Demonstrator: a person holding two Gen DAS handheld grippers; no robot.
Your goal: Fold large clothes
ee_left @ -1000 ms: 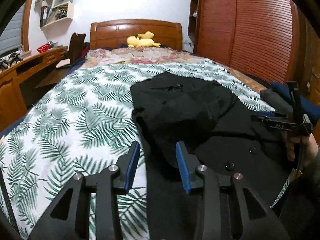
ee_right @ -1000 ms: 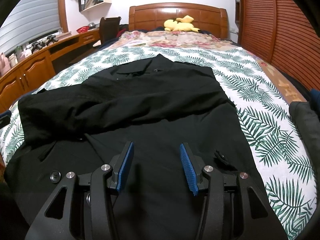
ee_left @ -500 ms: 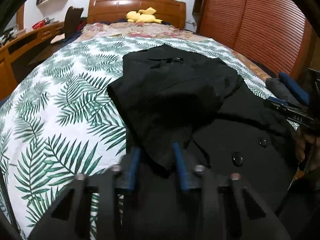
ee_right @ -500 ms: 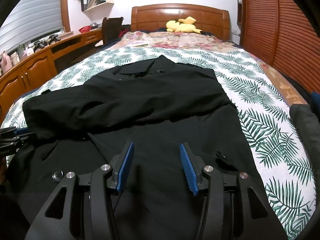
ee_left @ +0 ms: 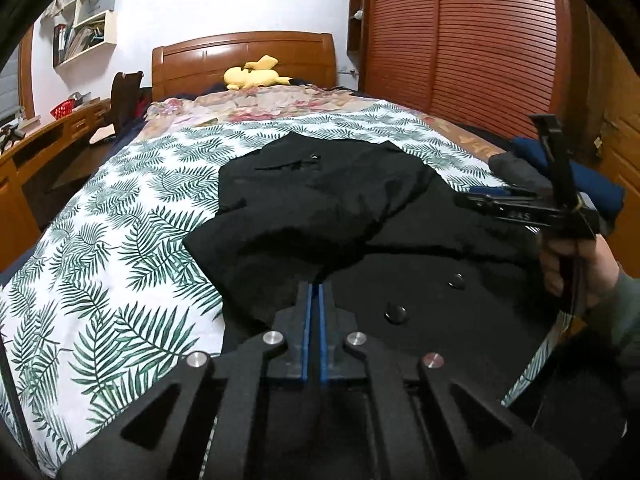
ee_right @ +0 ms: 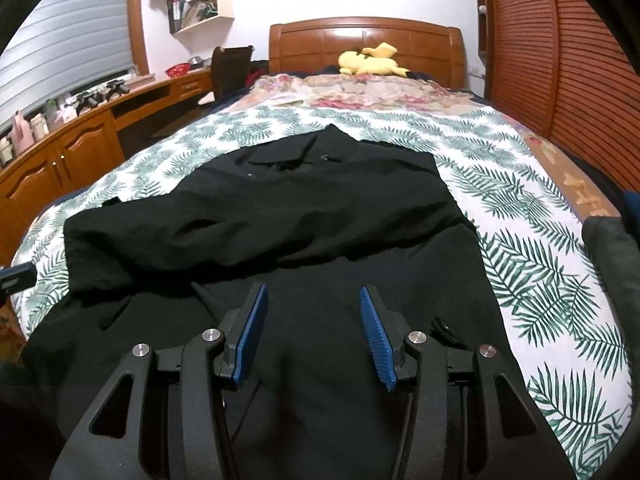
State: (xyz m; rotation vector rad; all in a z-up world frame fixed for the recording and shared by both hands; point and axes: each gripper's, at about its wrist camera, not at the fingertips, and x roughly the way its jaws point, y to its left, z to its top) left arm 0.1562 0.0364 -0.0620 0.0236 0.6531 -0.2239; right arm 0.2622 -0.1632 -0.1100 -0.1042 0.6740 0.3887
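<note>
**Black coat on the bed, left jaws now closed**

Black coat (ee_right: 304, 240) lies spread over the leaf-print bedspread (ee_left: 120, 248), directly ahead of both sets of jaws. I see my left gripper (ee_left: 314, 286) fully closed, blue pads together; whether they pinch the folded sleeve edge at their tips I cannot tell. A second ago those jaws stood apart. My right gripper (ee_right: 314, 300) stands half open above the coat's lower panel, holding nothing.
</note>
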